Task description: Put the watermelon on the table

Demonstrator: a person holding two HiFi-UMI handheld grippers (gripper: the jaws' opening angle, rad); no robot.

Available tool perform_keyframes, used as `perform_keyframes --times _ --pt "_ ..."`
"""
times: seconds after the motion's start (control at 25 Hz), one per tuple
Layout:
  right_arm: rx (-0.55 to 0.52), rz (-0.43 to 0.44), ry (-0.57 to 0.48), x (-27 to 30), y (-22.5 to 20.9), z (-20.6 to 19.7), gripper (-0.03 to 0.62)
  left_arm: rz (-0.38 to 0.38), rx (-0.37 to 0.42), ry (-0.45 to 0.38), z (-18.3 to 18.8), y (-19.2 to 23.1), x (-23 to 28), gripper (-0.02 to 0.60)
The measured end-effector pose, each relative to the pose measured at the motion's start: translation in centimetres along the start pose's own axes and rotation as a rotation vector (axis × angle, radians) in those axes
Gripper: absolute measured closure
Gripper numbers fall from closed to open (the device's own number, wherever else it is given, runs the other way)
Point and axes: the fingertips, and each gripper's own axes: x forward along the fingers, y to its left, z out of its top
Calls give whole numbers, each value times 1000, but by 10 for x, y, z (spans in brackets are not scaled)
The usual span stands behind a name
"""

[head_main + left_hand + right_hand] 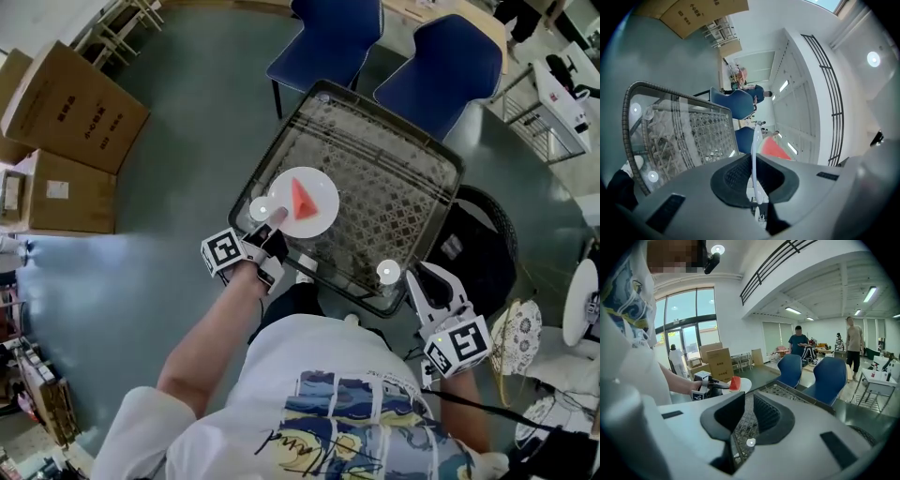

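In the head view, the person's torso [347, 394] covers the near edge of the wicker-framed table [403, 178] at lower centre. The top edge cuts off both blue chairs [328, 42]. The jaw tips of the left gripper [274, 216] are lost against the plate [319, 211]. In the left gripper view the plate shows only edge-on, a thin white line at centre. The gripper's grey body hides the lower part of the watermelon slice [776, 151]. In the right gripper view, distant people [855, 341] at right are too small to make out.

A square table [398, 183] with a glass top over woven wicker is standing on the grey floor [159, 253]. Two blue chairs [328, 42] are standing on the floor at its far side, and cardboard boxes [75, 112] are sitting well off to its left.
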Motion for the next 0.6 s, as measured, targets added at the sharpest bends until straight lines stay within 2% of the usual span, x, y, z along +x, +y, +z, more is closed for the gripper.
perform_keyframes --times 0.44,0.6 --pt "44 -136 122 32 -17 7 548 107 -28 47 78 119 77 555" --pt "62 -176 160 38 -19 10 548 141 -56 62 92 153 93 555"
